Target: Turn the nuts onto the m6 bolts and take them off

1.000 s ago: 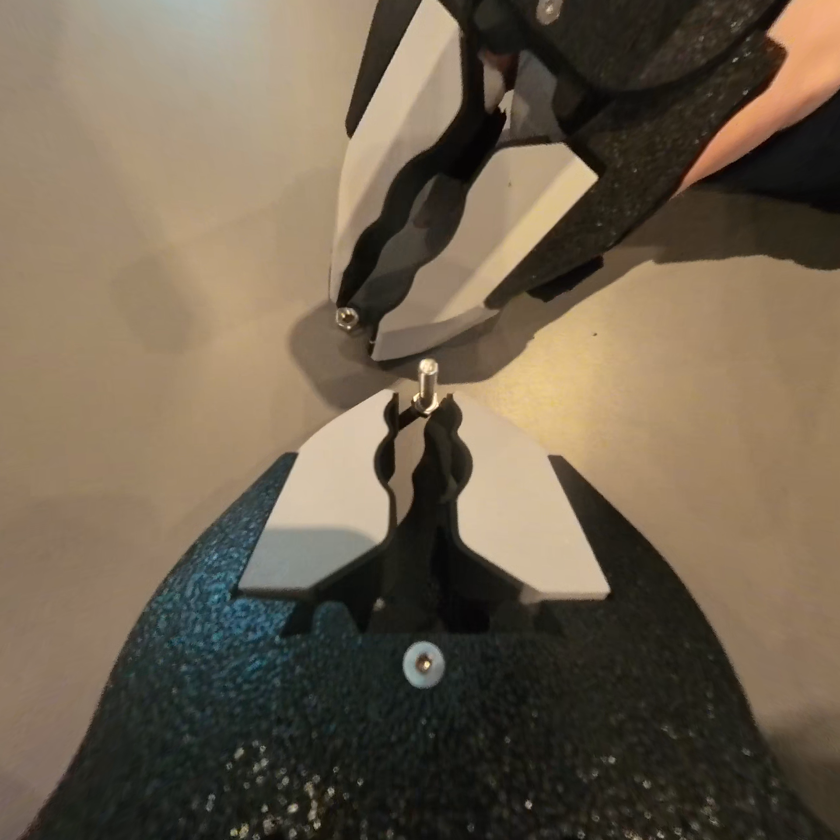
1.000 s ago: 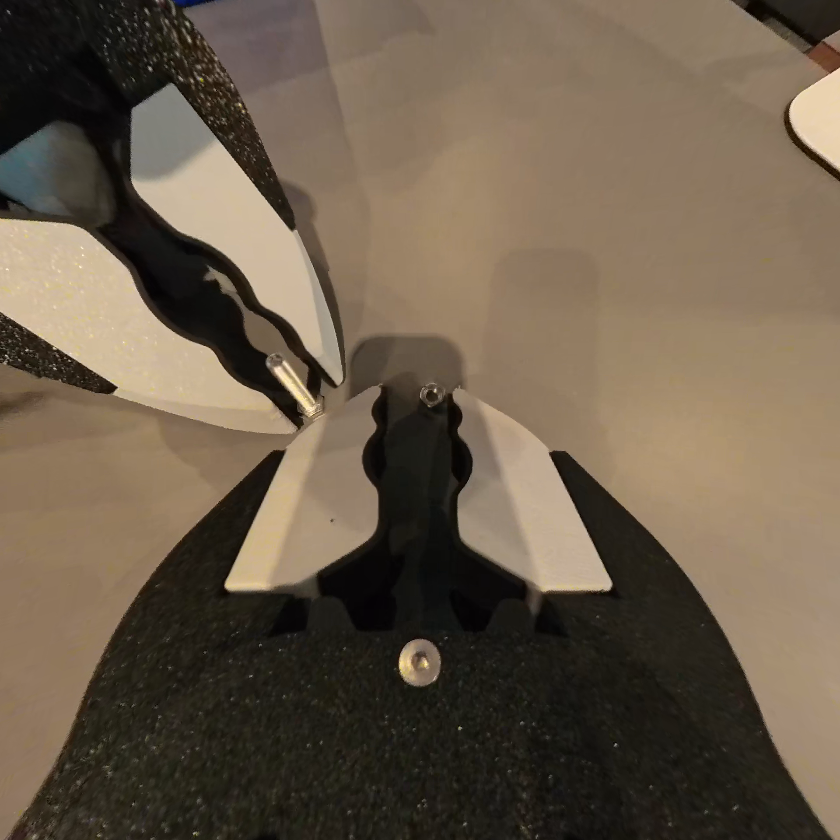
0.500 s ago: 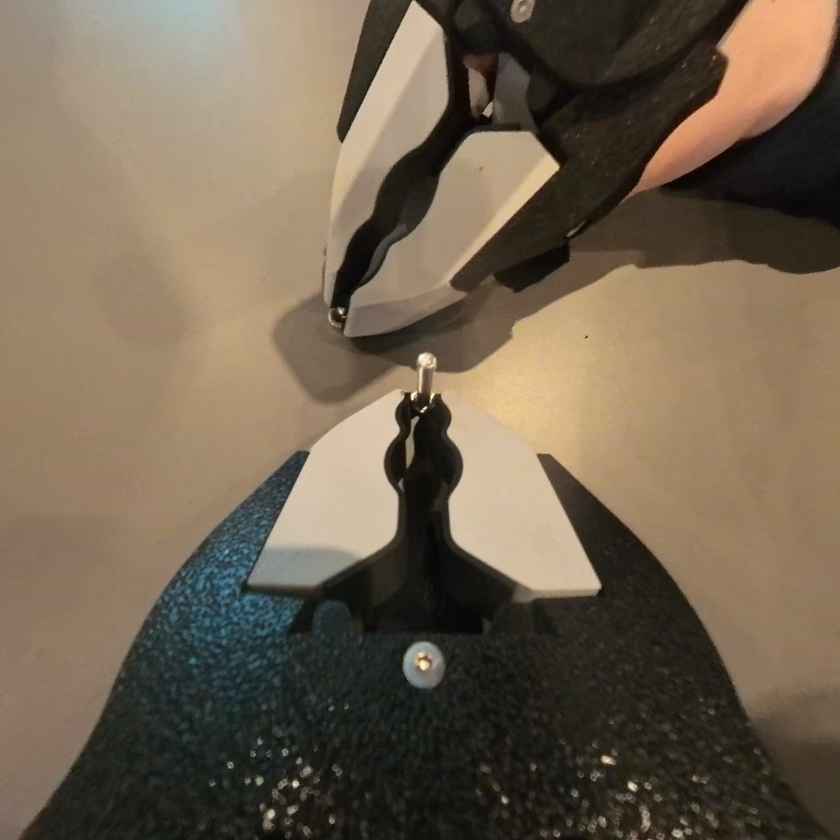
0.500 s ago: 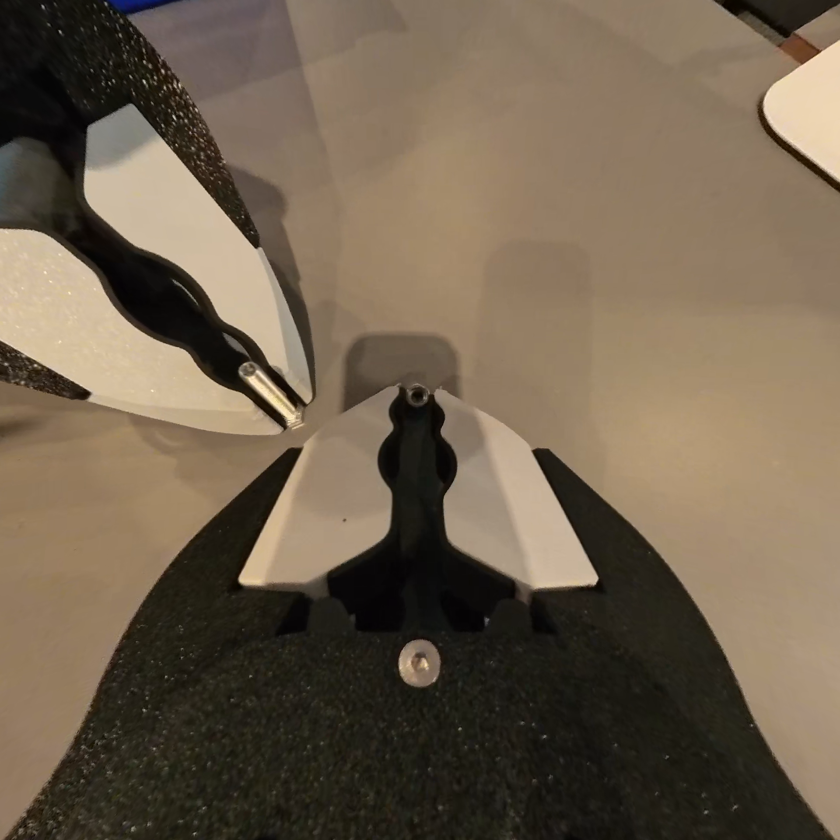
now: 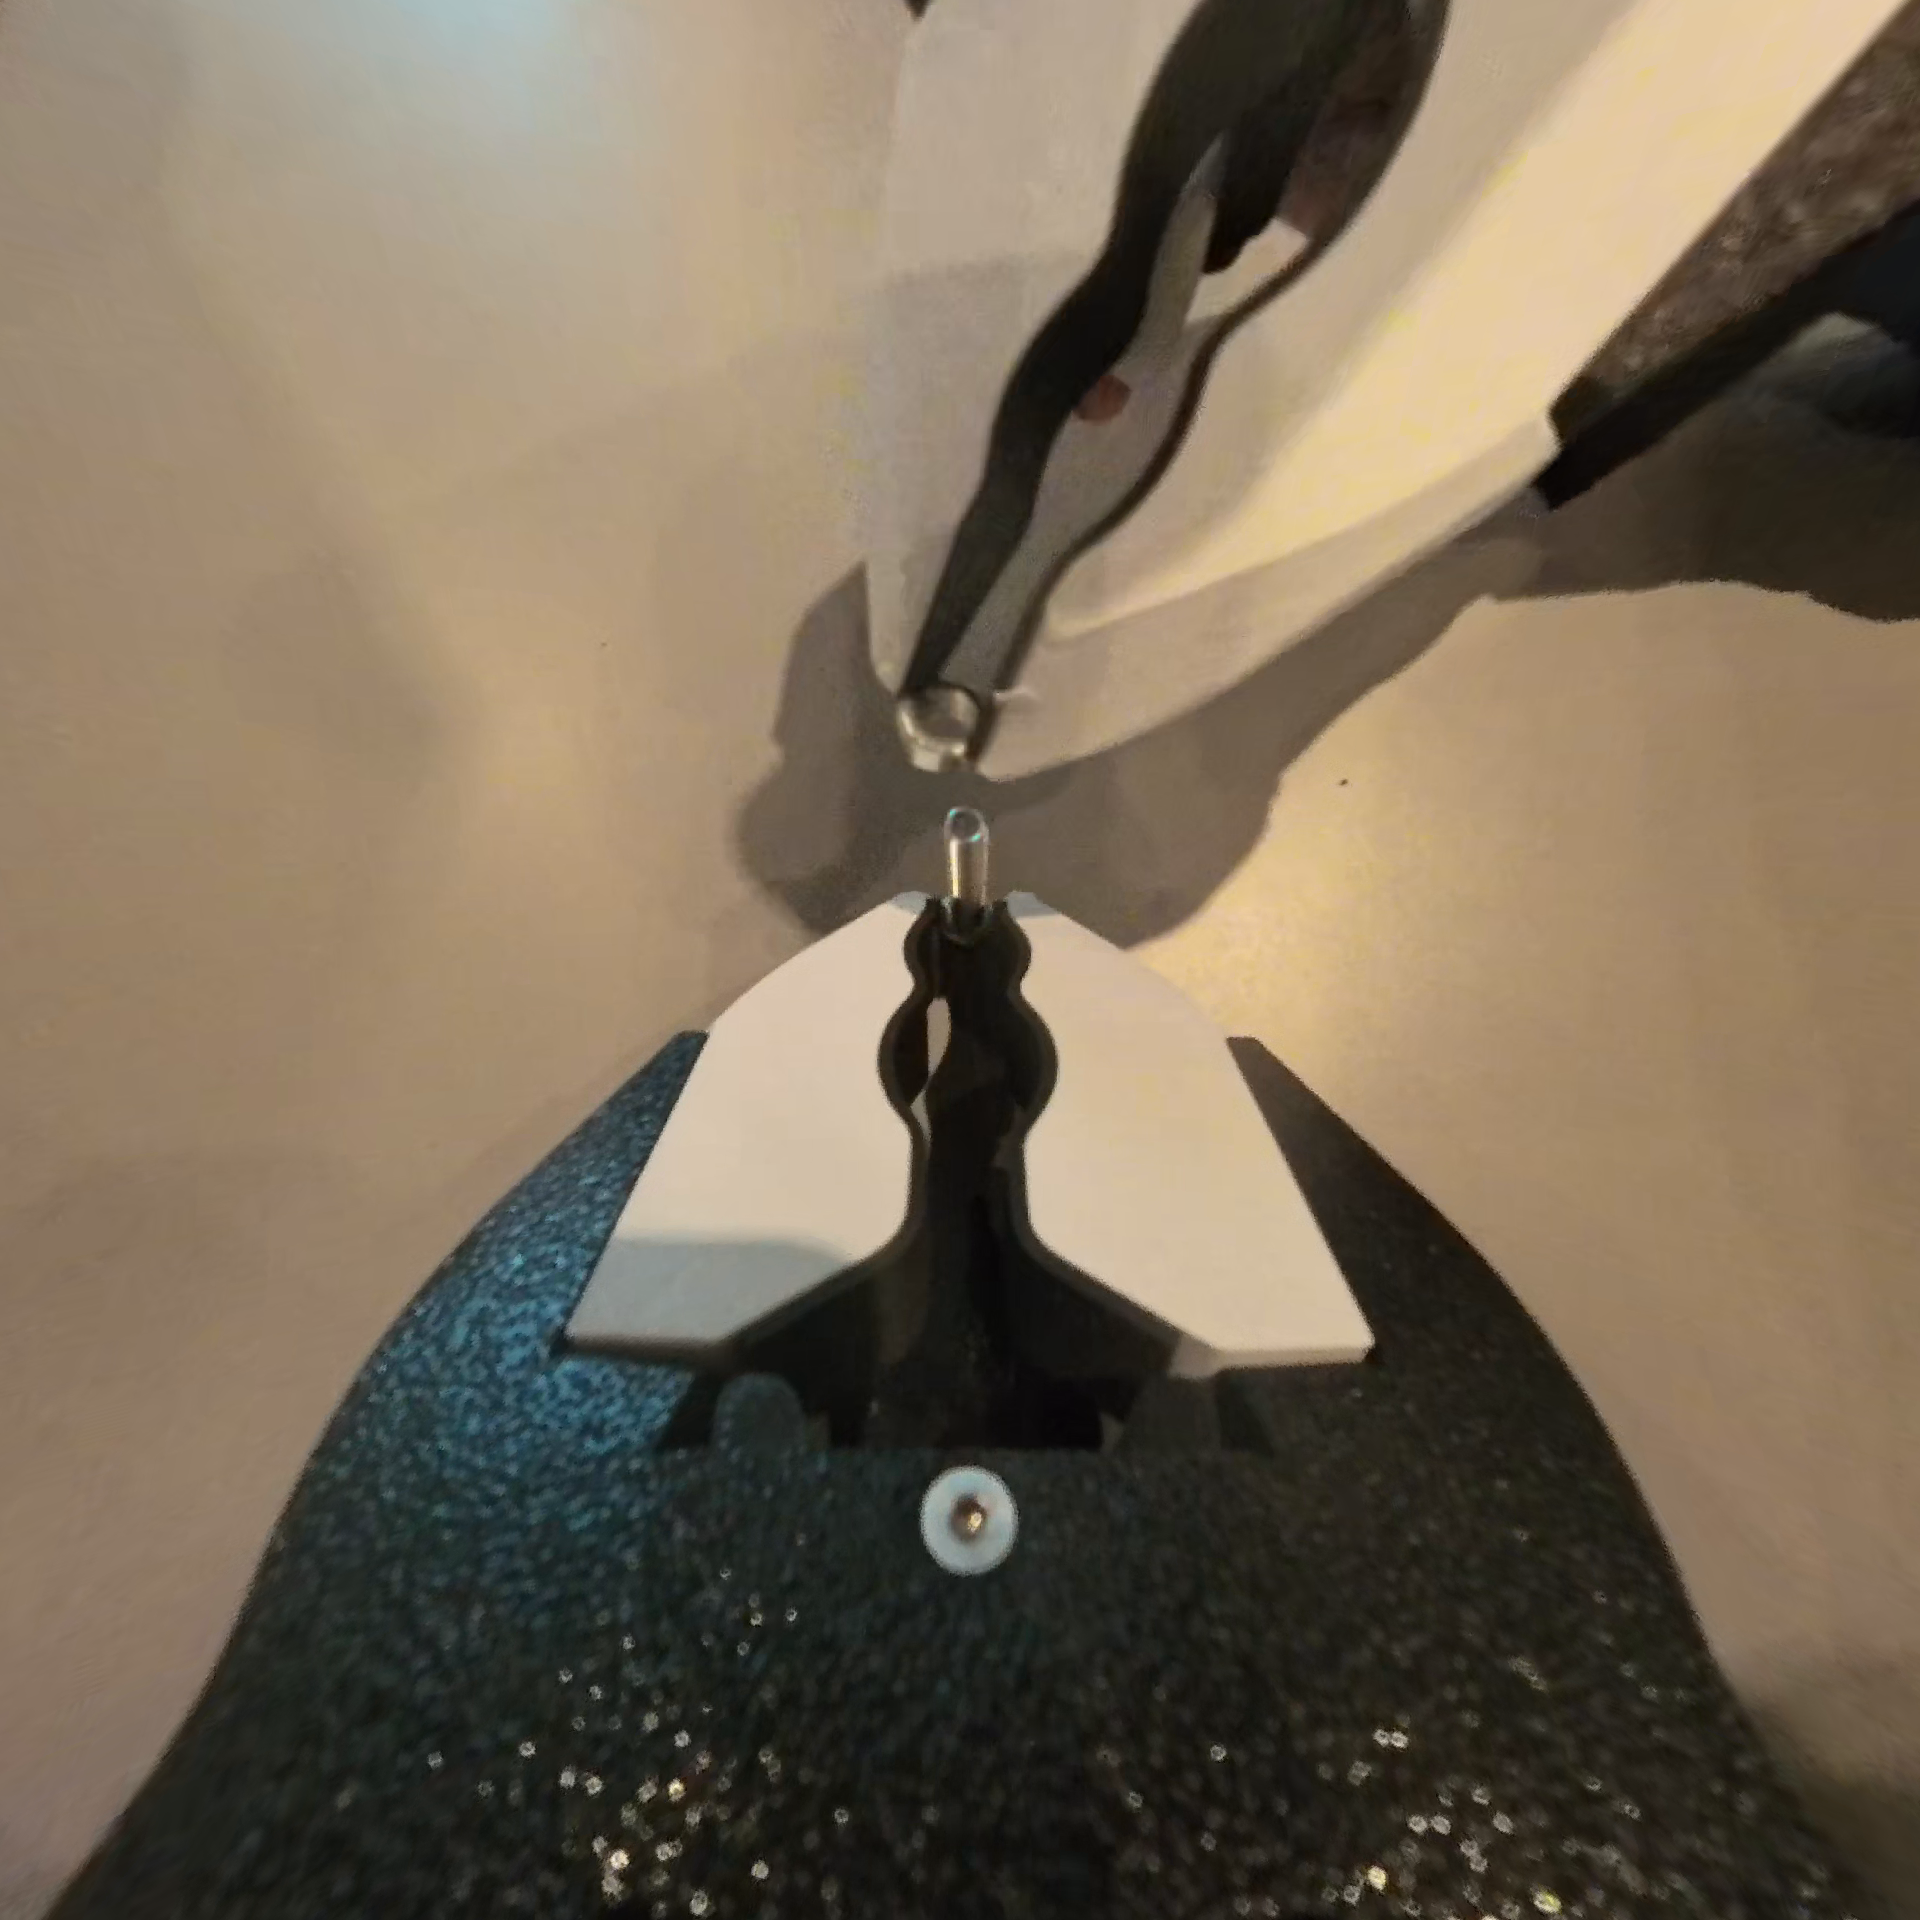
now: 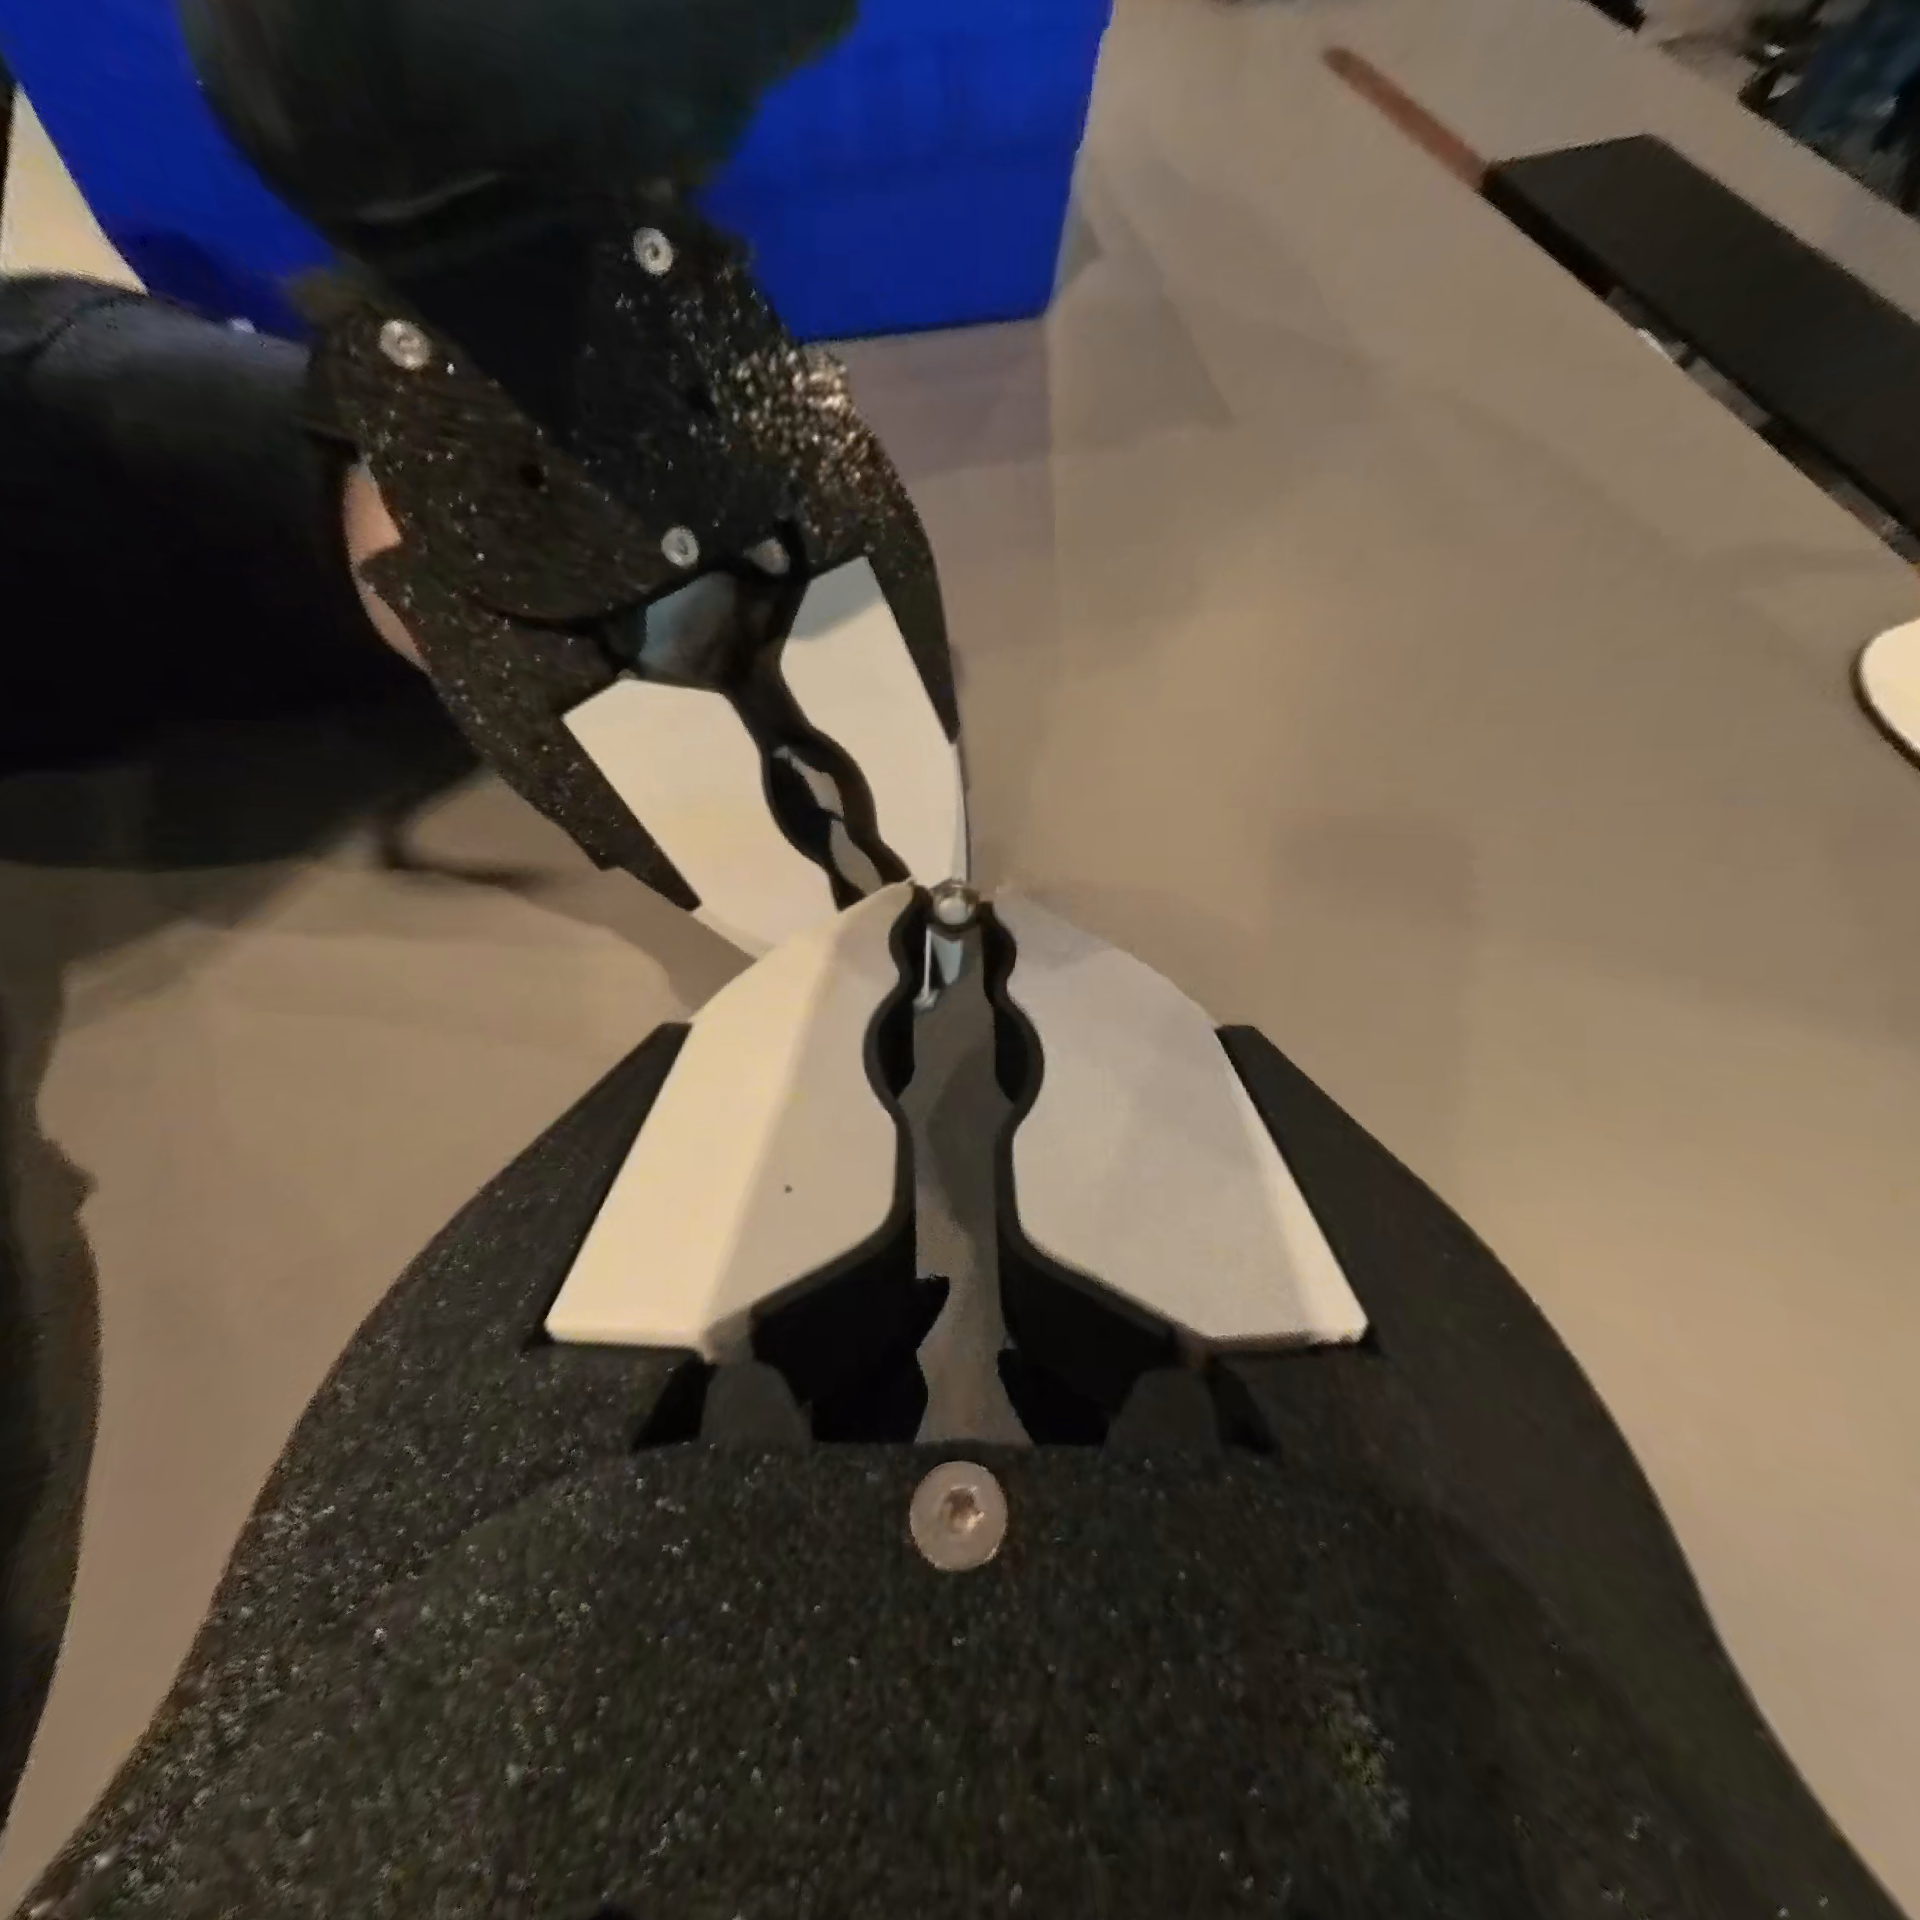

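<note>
My left gripper [image 5: 964, 920] is shut on a small silver bolt [image 5: 962, 860], gripped at its head end, with the shaft pointing forward past the fingertips. My right gripper [image 5: 951, 696] comes in from the upper right, shut on a silver nut [image 5: 938, 719]. The nut sits just beyond the bolt's tip with a small gap, its hole roughly facing the shaft. In the right wrist view the nut [image 6: 949, 902] is pinched at my right gripper's tips [image 6: 951, 914]. The left gripper [image 6: 883, 883] meets it tip to tip from the upper left, and the bolt is hidden there.
Both grippers hover over a plain grey tabletop [image 6: 1351, 623]. A blue box [image 6: 914, 166] stands behind the left gripper. A black bar [image 6: 1714, 281] lies at the far right, and a white plate-like edge [image 6: 1896, 675] shows at the right border. A dark sleeve [image 6: 156, 520] holds the left gripper. Spacing between my two grippers at the tips: around 5 centimetres.
The two grippers have closed in on each other. The nut moved from left of the bolt to right in front of its tip, and the right gripper now points straight at the left one.
</note>
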`<action>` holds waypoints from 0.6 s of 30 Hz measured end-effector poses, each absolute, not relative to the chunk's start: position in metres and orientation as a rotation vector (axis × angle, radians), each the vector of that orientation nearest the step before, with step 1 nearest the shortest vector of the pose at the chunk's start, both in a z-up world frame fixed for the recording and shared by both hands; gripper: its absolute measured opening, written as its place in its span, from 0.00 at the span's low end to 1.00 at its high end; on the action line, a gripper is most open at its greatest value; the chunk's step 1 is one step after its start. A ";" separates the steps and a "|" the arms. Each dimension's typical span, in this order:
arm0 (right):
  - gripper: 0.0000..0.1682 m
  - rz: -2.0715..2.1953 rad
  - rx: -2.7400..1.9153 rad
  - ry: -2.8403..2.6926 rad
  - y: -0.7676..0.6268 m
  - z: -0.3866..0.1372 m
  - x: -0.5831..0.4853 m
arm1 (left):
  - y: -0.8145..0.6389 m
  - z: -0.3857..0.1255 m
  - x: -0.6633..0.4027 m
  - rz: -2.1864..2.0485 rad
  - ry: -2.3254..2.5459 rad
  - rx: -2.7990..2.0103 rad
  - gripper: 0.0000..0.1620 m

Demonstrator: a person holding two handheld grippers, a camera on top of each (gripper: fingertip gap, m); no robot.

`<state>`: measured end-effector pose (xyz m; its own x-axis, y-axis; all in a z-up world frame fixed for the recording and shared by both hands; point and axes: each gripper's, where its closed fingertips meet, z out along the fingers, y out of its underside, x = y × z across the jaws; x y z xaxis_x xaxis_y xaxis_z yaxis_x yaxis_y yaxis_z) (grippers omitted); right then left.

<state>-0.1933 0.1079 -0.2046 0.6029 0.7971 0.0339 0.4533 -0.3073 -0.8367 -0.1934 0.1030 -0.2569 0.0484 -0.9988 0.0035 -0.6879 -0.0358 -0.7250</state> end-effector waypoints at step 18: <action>0.06 0.324 -2.034 -1.162 0.105 -0.216 -0.198 | 0.103 -0.257 -0.192 -0.712 1.702 -1.769 0.06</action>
<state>-0.1983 0.1051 -0.2155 0.5541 0.8201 0.1427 0.6283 -0.2996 -0.7179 -0.1918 0.1027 -0.2569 0.0446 -0.9989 -0.0150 -0.6909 -0.0200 -0.7226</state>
